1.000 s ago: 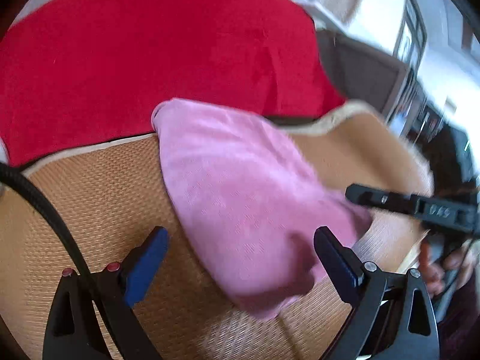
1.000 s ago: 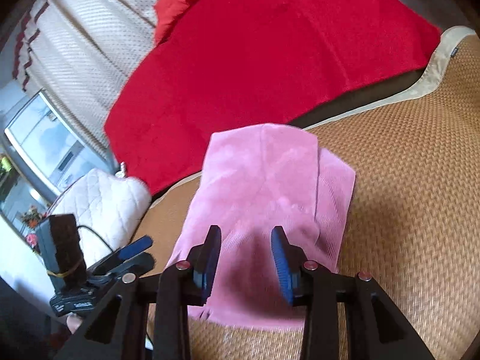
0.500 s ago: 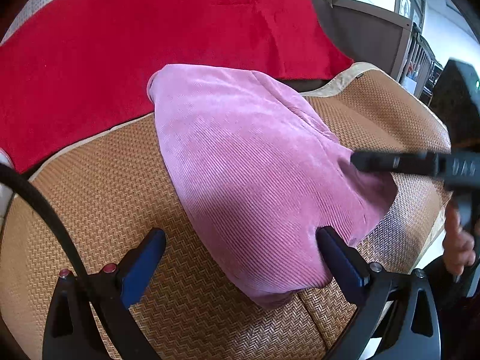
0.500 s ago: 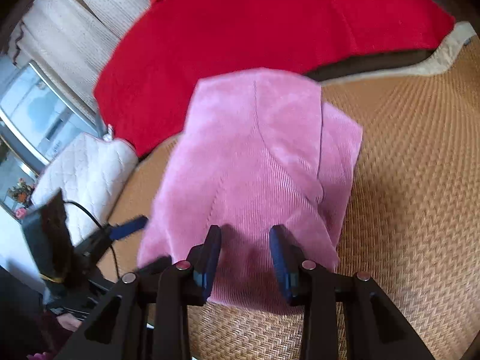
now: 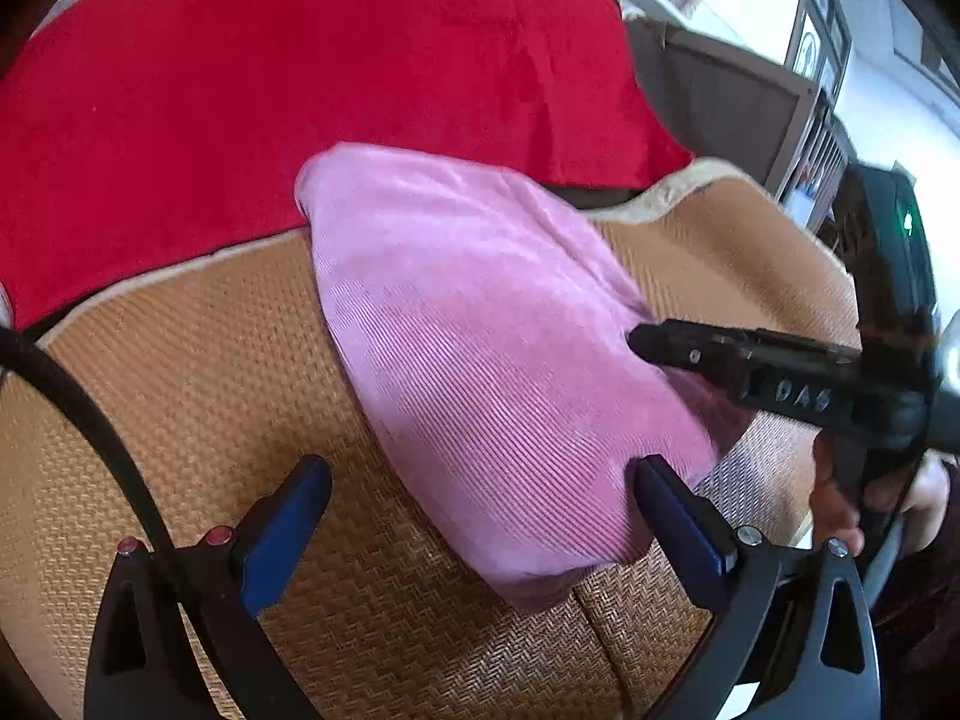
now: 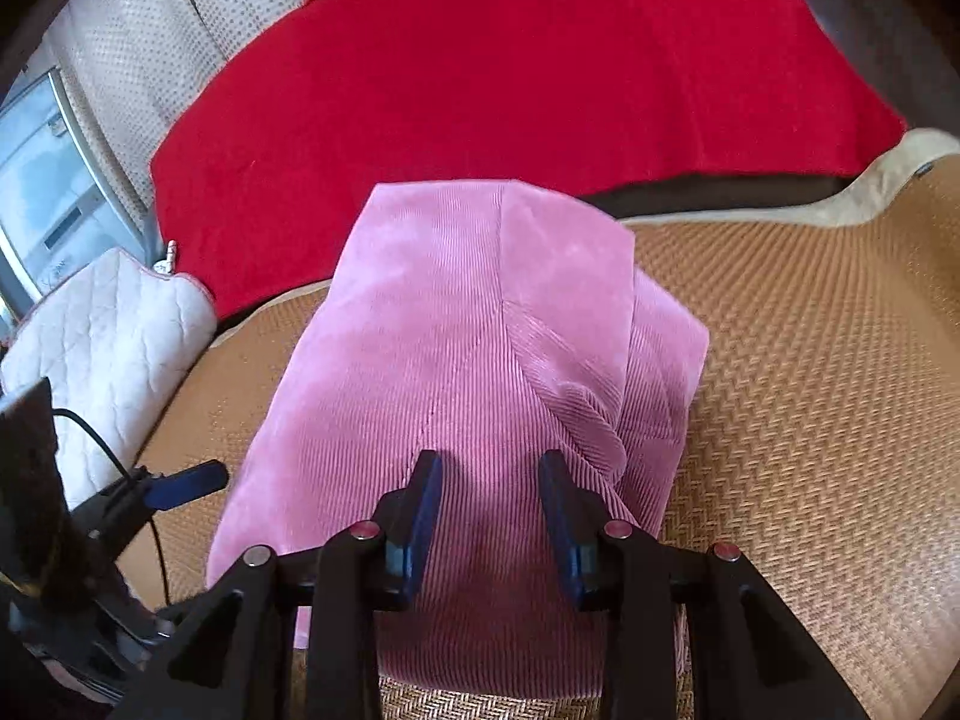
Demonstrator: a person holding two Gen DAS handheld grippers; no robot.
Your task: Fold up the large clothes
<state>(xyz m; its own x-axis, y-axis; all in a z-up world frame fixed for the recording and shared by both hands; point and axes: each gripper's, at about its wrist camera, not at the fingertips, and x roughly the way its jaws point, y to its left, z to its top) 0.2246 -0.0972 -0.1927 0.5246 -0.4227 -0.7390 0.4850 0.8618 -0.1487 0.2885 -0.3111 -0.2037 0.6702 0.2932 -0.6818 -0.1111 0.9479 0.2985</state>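
A pink corduroy garment (image 5: 480, 324) lies folded into a compact stack on a woven tan mat (image 5: 198, 372); it also shows in the right wrist view (image 6: 456, 324). My left gripper (image 5: 480, 480) is open wide at the garment's near corner, one blue finger on the mat, the other against the fabric edge. My right gripper (image 6: 489, 480) is open, its fingers over the garment's near edge with nothing between them. It also shows from the side in the left wrist view (image 5: 660, 342), touching the garment's right side.
A red cloth (image 5: 288, 78) covers the surface behind the mat, also seen in the right wrist view (image 6: 510, 72). A white quilted cushion (image 6: 114, 336) lies left. Beige upholstery (image 6: 150, 42) rises behind. The mat's edge (image 5: 708, 174) curves at right.
The right gripper has moved further in over the garment's near edge. The left gripper has stayed open at the corner. The garment has stayed folded on the mat.
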